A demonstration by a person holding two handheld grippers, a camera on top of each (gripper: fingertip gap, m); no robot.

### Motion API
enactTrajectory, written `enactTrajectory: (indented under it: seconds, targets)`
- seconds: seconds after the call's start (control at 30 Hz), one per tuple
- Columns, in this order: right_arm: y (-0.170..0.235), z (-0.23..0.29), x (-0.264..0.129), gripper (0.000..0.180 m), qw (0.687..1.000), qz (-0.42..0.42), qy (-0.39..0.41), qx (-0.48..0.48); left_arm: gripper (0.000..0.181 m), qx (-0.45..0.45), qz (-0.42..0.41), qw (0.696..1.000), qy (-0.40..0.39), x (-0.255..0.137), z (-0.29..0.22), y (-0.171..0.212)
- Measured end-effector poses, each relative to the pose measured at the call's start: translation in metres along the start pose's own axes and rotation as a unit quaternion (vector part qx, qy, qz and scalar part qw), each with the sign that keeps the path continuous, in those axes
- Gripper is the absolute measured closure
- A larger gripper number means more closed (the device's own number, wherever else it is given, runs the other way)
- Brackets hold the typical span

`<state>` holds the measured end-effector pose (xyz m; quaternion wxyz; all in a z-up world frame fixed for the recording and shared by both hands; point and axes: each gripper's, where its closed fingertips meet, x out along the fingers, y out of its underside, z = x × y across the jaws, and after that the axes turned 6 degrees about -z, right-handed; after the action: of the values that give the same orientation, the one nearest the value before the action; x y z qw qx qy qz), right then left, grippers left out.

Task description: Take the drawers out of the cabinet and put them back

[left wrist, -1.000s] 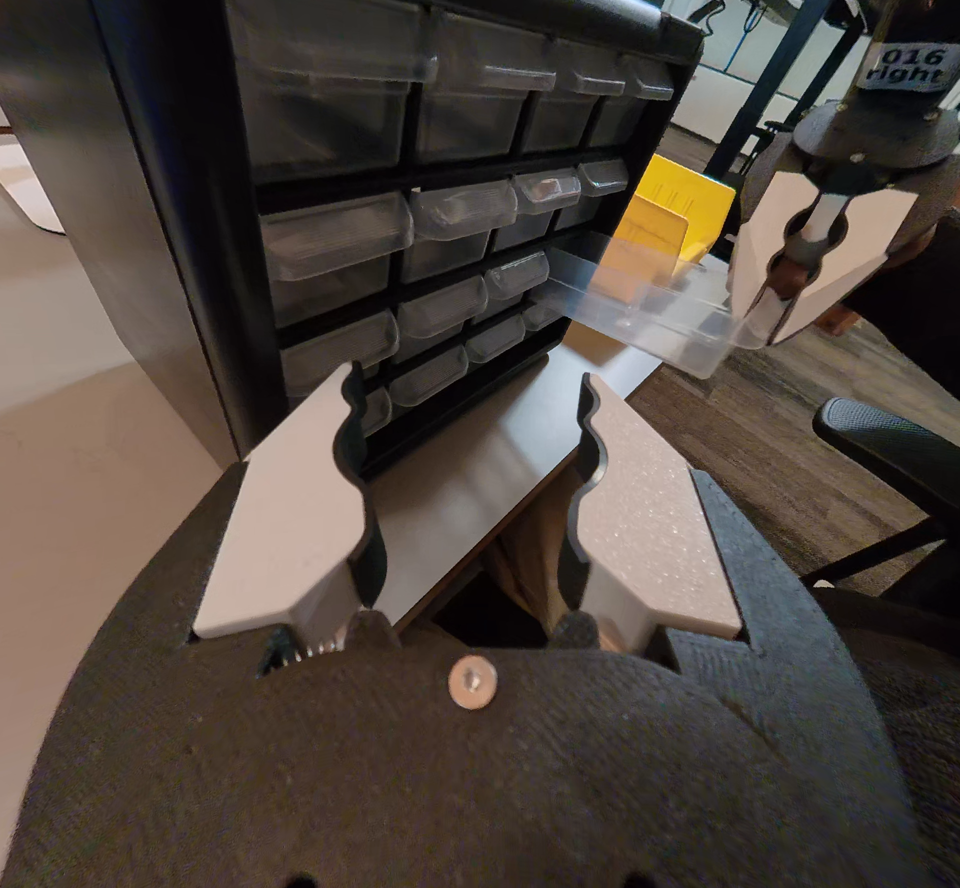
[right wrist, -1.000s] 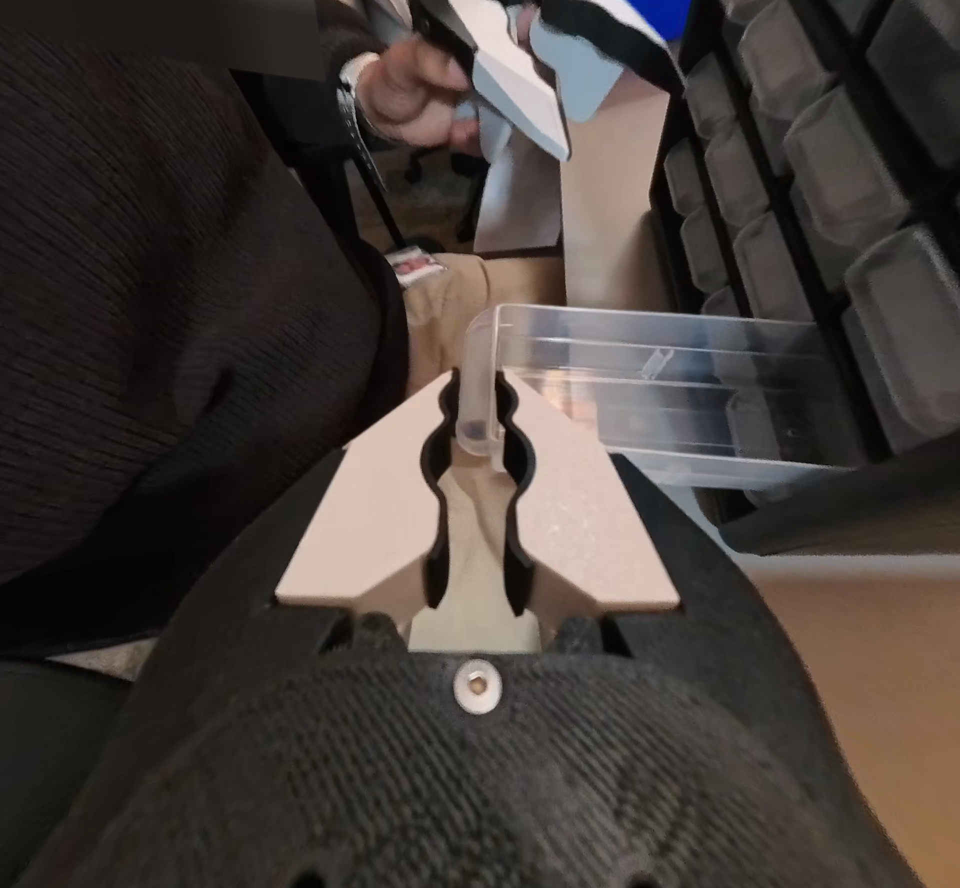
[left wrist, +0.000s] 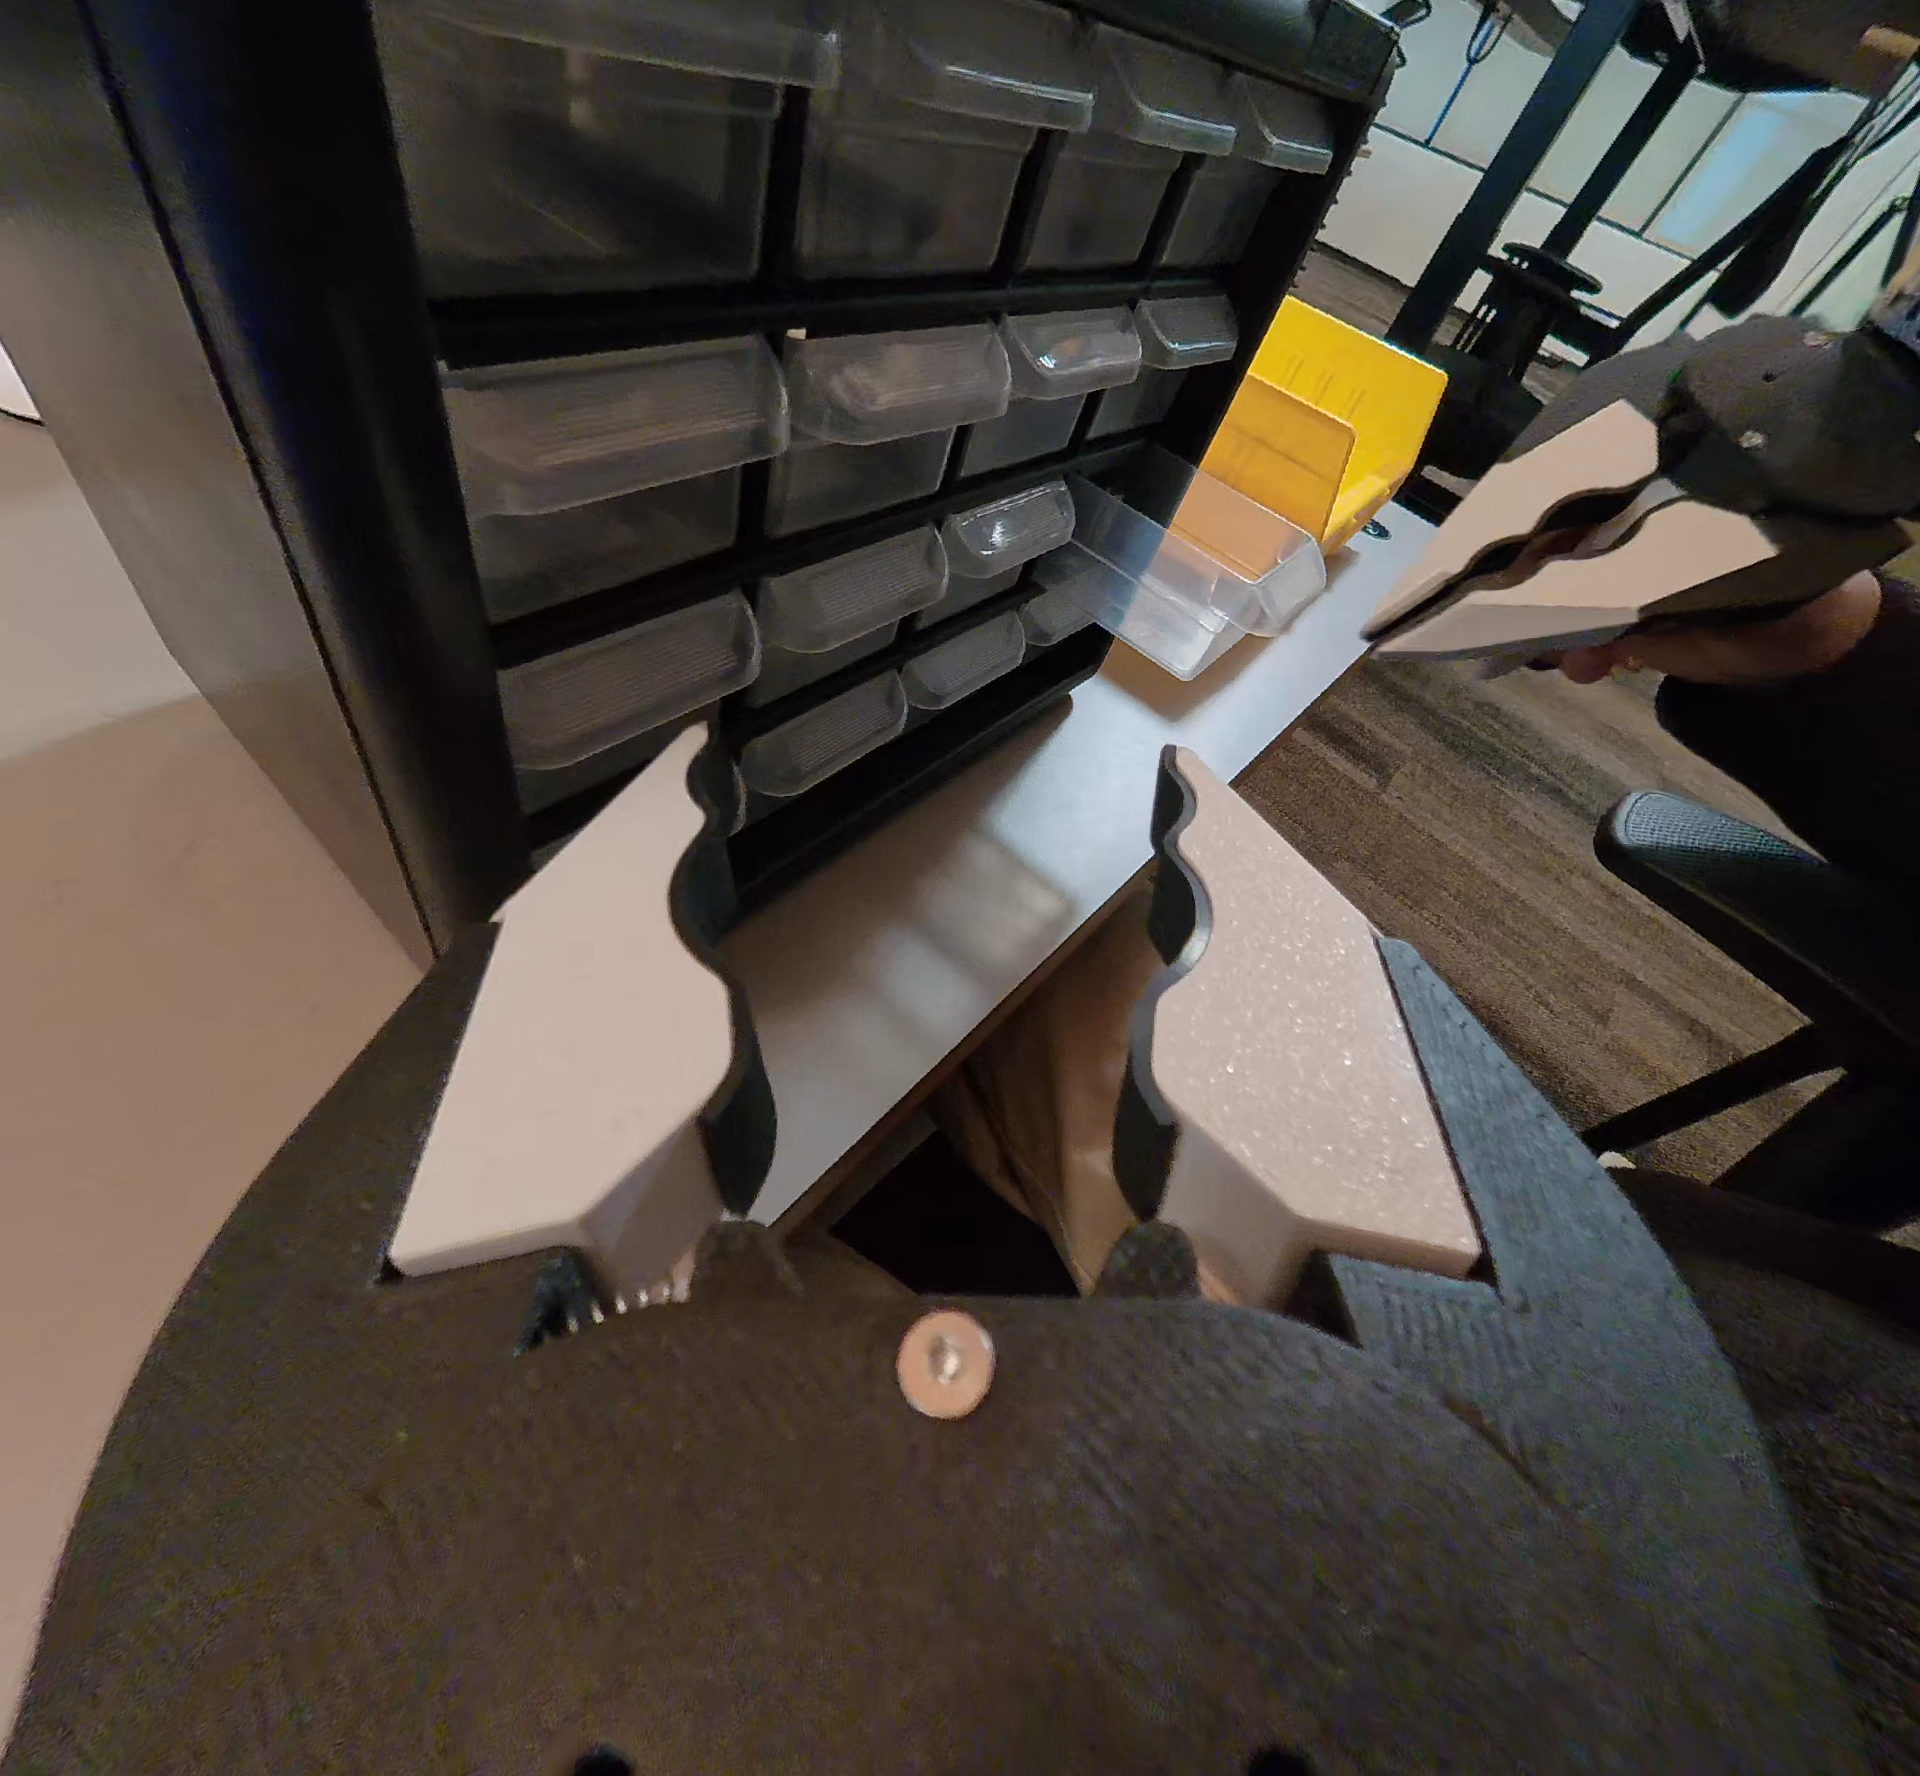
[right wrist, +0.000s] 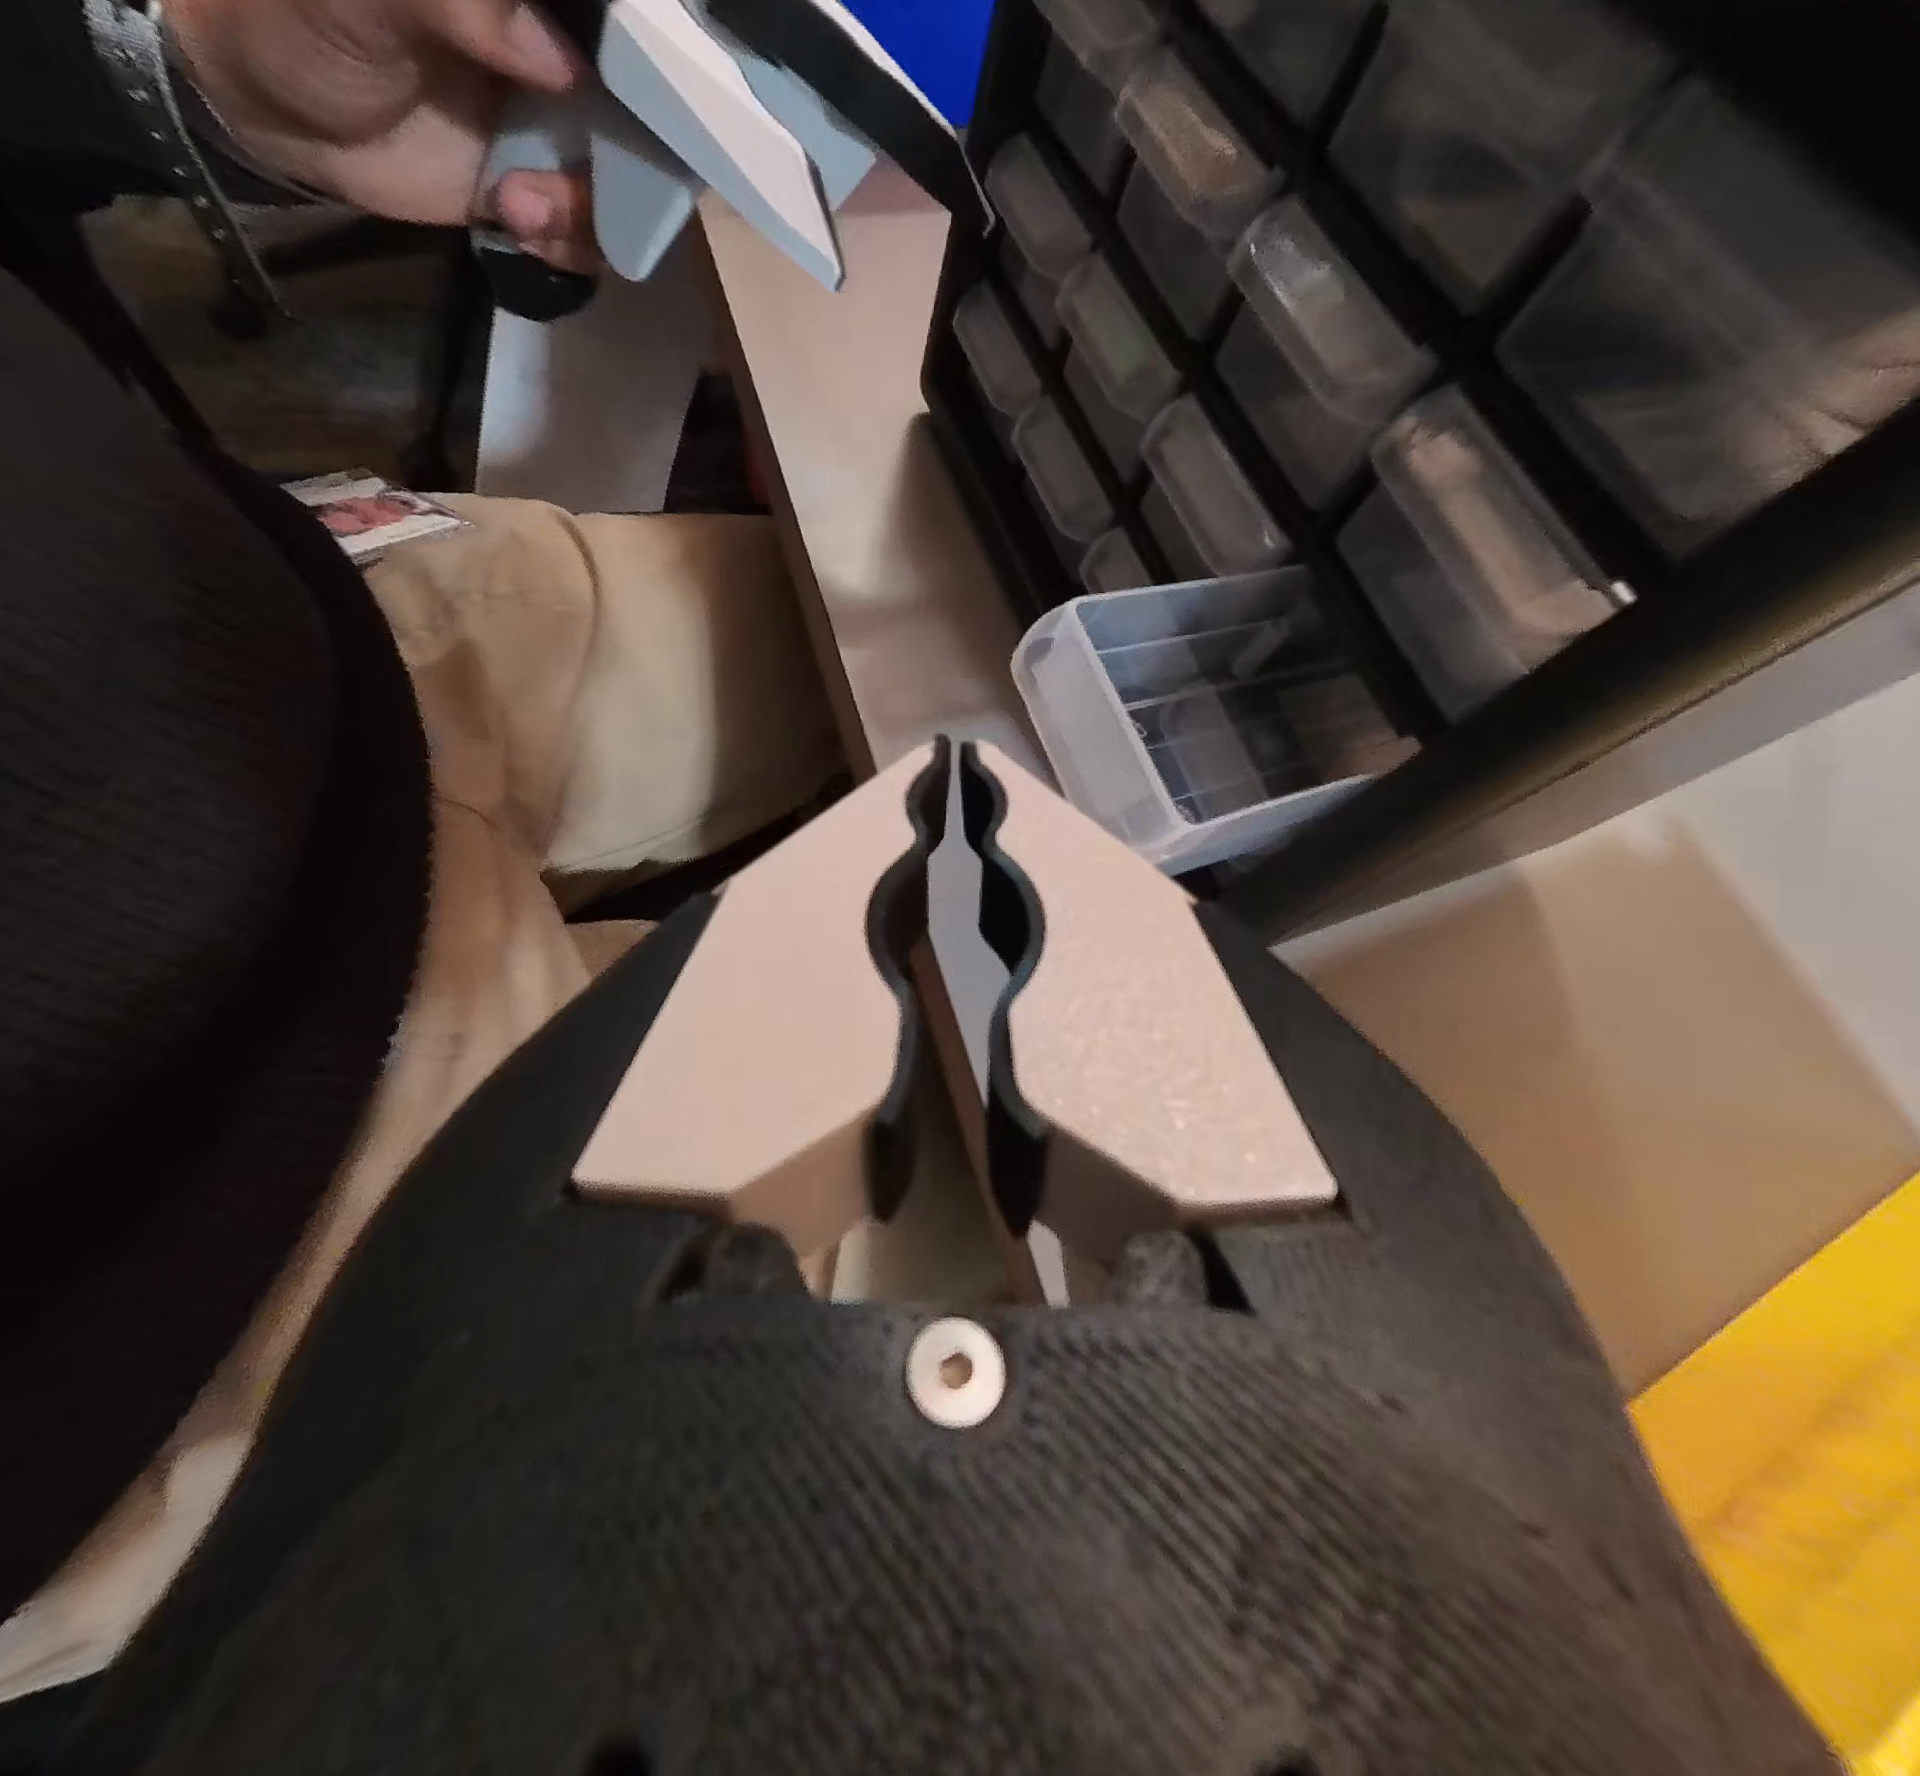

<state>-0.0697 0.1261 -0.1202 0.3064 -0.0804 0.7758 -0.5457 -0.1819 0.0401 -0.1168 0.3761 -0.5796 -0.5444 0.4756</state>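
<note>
The clear drawer is right of centre in the left wrist view, sticking about halfway out of the bottom-right corner slot of the black cabinet, front end drooping toward the table. Nothing's holding it. The right gripper sits just below and left of it in its own view, jaws squeezed nearly together with nothing between them. The left gripper is spread wide and empty, low in its frame by the cabinet's bottom-left corner.

My read: mid-pull or mid-return, can't tell which. Next move would be opening the right jaws and catching the drawer's front lip, then sliding straight along the slot.

Room-wise: the table edge runs close under the drawer, there's a yellow bin just behind it, and neighbouring drawers are packed tight on the left. Open space is toward the lower right.
</note>
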Motion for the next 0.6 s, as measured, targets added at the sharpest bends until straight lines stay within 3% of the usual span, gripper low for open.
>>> enactTrajectory:
  seconds: [0.37,0.6]
  targets:
    - [0.011,-0.027,0.029,0.180,1.000,0.010,0.028,-0.004,0.103,-0.004,0.002,1.000,0.001,0.000,-0.002,0.003]
    - [0.013,-0.051,0.041,0.169,0.998,0.000,0.059,0.009,0.104,-0.017,0.013,1.000,0.009,0.003,-0.002,0.011]
